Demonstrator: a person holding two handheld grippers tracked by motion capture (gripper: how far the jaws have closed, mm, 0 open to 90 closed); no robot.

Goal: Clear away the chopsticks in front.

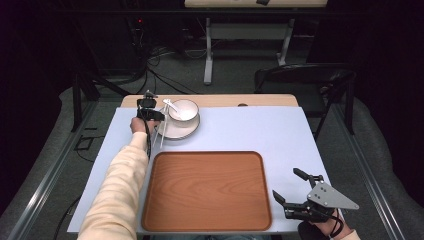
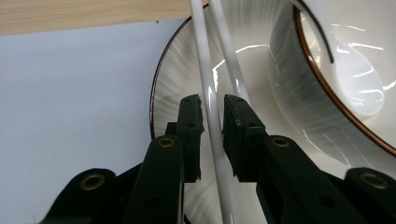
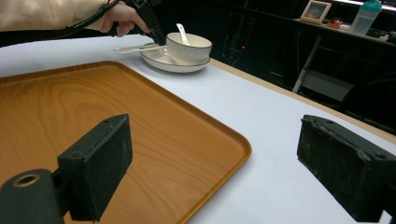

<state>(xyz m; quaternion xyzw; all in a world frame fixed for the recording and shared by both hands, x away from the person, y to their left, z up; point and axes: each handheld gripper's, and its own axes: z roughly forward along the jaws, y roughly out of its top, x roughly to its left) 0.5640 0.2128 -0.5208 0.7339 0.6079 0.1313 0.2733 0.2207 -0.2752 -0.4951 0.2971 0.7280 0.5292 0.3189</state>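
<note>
My left hand-held gripper (image 2: 212,109) nearly closed around one chopstick (image 2: 205,70), contact unclear, its far end cut off, second chopstick (image 2: 229,56) outside the jaws, my right hand-held gripper (image 3: 212,163) wide open, empty.

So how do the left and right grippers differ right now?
The left gripper is far out by the plate, jaws nearly closed around one white chopstick; whether the pads press it yet is unclear. The right gripper sits near the table's front edge beside the wooden tray, jaws wide apart with nothing between them. Both have black jaws and are hand-held.
</note>
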